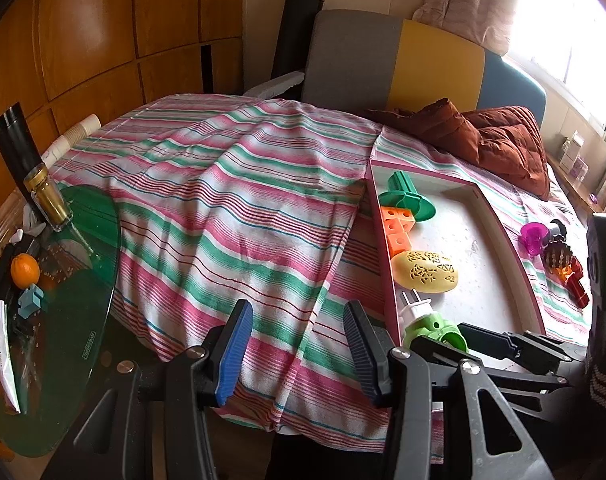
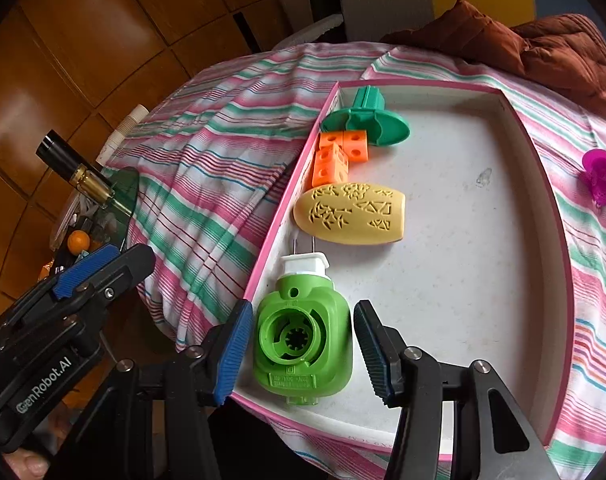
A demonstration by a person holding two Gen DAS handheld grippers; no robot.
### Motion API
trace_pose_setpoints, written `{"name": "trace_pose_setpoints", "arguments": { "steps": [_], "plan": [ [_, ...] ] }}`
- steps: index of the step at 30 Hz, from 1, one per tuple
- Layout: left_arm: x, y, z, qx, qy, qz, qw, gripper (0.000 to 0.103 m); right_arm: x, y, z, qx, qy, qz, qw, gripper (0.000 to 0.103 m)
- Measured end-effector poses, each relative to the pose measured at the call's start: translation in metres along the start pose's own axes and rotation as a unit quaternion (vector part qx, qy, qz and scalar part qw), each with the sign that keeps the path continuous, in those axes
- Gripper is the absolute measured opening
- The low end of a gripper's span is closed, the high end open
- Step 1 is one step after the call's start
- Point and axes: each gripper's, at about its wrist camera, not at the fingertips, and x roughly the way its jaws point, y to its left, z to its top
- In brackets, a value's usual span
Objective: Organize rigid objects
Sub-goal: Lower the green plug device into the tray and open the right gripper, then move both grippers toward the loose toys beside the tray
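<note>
A pink-rimmed white tray [image 2: 555,216] lies on the striped cloth. Along its left wall lie a dark green flanged piece [image 2: 367,120], orange cubes [image 2: 337,158], a yellow perforated oval [image 2: 353,212] and a green plug-in device [image 2: 303,338] with a white plug. My right gripper [image 2: 301,346] is open, its jaws on either side of the green device, not pressing it. My left gripper [image 1: 299,350] is open and empty over the cloth, left of the tray [image 1: 523,276]. A magenta piece [image 1: 534,238] and a red-brown piece [image 1: 569,274] lie on the cloth right of the tray.
A glass side table [image 1: 75,320] at the left holds a glass bottle [image 1: 49,200], an orange [image 1: 24,270] and clutter. A rust-brown jacket [image 1: 499,136] lies at the far end of the cloth. A chair [image 1: 391,60] stands behind.
</note>
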Motion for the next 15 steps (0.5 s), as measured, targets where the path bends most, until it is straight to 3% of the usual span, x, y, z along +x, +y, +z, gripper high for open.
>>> {"name": "trace_pose_setpoints", "arguments": {
  "steps": [15],
  "plan": [
    [-0.005,-0.017,0.001,0.023,-0.003,-0.002,0.9997,0.048,-0.052,-0.036,0.002,0.018,-0.077,-0.039,0.996,0.055]
  ]
}}
